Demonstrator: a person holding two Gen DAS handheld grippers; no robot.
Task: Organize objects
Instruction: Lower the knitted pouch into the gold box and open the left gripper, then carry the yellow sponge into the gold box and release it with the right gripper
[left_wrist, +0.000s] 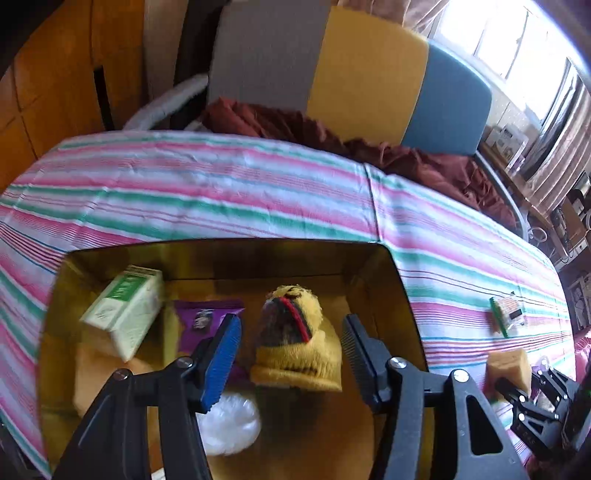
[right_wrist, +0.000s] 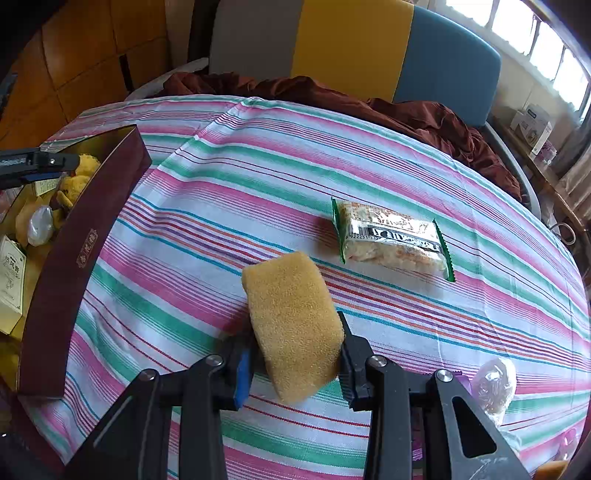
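Yellow foam, a sponge block (right_wrist: 293, 325), is clamped between the right gripper (right_wrist: 293, 360) pads, long axis tilting away over the striped tablecloth (right_wrist: 229, 192). Beyond it a snack packet (right_wrist: 391, 236) lies crosswise. Left of the sponge, the left gripper (left_wrist: 291, 354) stands apart over the box (left_wrist: 402, 291), straddling a knitted hat (left_wrist: 295, 332); items beneath are partly hidden.

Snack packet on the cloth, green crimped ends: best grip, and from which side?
Take the snack packet across its short width at mid-length, coming straight down from above. It lies flat on the striped cloth with nothing beside it, so both long edges are free for the fingers; the crimped ends are thin and likely to slip.
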